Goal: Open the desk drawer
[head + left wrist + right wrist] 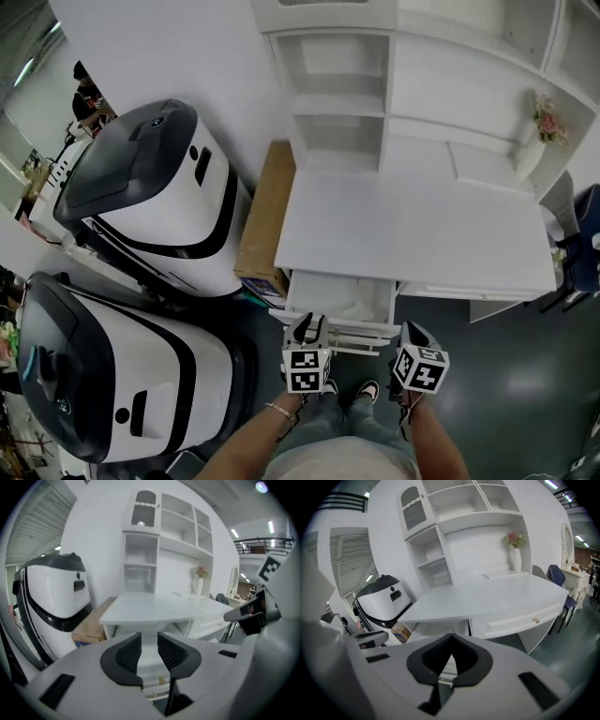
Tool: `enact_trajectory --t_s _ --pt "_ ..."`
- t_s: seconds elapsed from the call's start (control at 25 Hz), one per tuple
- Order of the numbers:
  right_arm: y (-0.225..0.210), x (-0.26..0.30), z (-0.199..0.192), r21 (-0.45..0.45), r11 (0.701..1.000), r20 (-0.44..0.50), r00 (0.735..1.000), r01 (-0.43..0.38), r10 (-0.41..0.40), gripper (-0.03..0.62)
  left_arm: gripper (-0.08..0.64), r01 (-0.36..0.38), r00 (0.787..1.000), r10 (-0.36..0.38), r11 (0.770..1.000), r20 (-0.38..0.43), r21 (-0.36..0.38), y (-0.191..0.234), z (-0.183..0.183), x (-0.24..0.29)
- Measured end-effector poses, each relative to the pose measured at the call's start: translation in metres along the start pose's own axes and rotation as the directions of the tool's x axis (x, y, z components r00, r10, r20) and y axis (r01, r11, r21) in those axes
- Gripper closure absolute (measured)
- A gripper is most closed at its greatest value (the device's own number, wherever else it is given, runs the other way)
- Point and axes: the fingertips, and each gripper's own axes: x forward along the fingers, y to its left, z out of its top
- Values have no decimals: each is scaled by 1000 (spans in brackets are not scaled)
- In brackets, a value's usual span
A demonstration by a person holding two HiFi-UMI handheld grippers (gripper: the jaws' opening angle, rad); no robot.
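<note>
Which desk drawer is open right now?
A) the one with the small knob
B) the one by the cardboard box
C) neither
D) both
B: in the head view the drawer beside the cardboard box juts out from under the desk top with its inside showing, while the knobbed drawer sits flush in the right gripper view.

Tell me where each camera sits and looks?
Head view: on the person's head, looking steeply down at desk, open drawer; forearms, left hand-held gripper, right hand-held gripper show.
Left gripper view: rides the left one, faces desk; jaws apart.
Right gripper view: rides the right one, faces desk; jaws together.
All share the desk and flowers.
</note>
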Motion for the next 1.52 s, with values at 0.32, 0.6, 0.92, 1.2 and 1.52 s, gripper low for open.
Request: enact_trajectory --t_s 0.32,0.6,0.92,1.2,1.52 --pt "28 -10 152 -134 988 263 959 -72 106 584 448 -120 931 94 991 353 54 61 188 -53" --pt "57 -72 301 -244 966 526 825 -85 206 584 451 -69 878 46 997 477 32 78 312 -89" --pt "54 -140 348 -236 971 687 702 -28 187 584 524 -138 786 107 990 609 4 98 384 -138" --pt "44 -140 330 -191 981 681 718 -19 147 584 535 -112 803 89 994 589 2 87 376 -125" --pt "42 -144 321 -197 979 677 729 48 100 588 538 -64 826 65 998 559 -21 79 362 -114"
